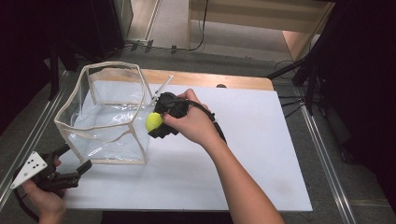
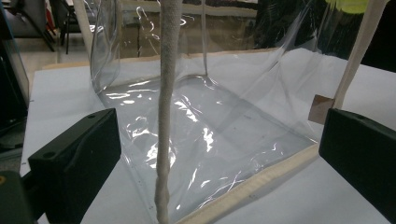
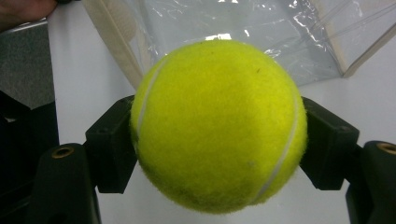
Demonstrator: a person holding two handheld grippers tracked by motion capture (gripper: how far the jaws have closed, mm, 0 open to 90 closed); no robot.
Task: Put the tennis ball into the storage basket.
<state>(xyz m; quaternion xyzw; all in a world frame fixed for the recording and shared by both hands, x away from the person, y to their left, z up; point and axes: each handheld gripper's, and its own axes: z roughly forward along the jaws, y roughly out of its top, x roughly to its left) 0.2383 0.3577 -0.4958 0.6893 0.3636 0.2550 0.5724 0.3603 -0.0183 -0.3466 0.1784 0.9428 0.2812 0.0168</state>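
Observation:
A yellow tennis ball (image 1: 153, 121) (image 3: 218, 125) is clamped between the jaws of my right gripper (image 1: 156, 122) (image 3: 219, 140), held above the white board just right of a clear plastic bag (image 1: 105, 114) with cream fabric trim. The bag stands open on the board, and its near corner edge (image 2: 164, 112) rises close in front of the left gripper view. My left gripper (image 1: 79, 161) (image 2: 219, 154) rests at the board's front left corner, jaws wide apart on either side of that bag corner without touching it.
The white board (image 1: 243, 154) lies on a wooden table (image 1: 210, 79) with metal rails along both sides. A thin clear rod (image 1: 163, 86) leans behind the bag. Dark stands and cables crowd the far right and back left.

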